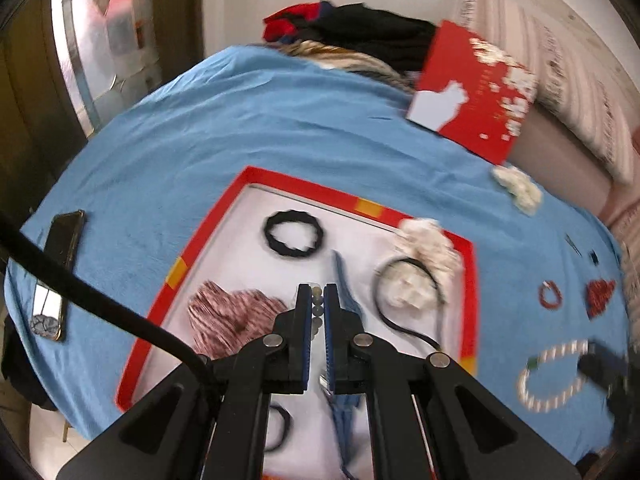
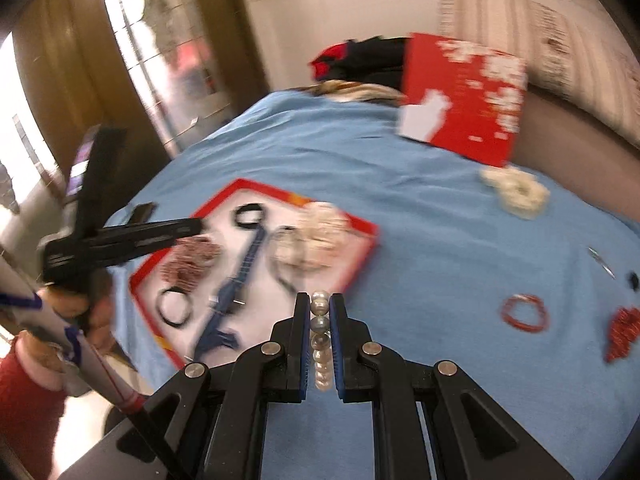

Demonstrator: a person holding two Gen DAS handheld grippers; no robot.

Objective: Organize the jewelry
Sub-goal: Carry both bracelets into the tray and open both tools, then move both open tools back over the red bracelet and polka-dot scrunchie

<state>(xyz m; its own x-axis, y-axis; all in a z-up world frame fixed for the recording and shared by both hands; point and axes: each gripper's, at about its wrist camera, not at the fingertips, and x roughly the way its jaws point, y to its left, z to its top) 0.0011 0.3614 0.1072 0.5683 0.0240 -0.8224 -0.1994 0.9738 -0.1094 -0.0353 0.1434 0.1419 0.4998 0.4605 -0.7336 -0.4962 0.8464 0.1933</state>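
Note:
My left gripper (image 1: 316, 290) hangs over the red-rimmed white tray (image 1: 280, 184), shut on a short string of small pale beads (image 1: 317, 310). My right gripper (image 2: 320, 298) is shut on a pearl bracelet (image 2: 320, 340) above the blue cloth (image 2: 420, 208), right of the tray (image 2: 360, 256). In the left wrist view that pearl bracelet (image 1: 552, 376) hangs as a loop from the right gripper (image 1: 588, 360). In the tray lie a black ring (image 1: 294, 238), a pink striped scrunchie (image 1: 232, 320), a blue strap (image 1: 344, 280) and a flowered headband (image 1: 412, 280).
On the cloth to the right lie a red bead bracelet (image 2: 524, 314), a red beaded piece (image 2: 624, 332) and a white scrunchie (image 2: 516, 192). A red box lid (image 2: 464, 100) leans at the back beside dark clothes (image 2: 372, 60). A phone (image 1: 60, 276) rests at the left edge.

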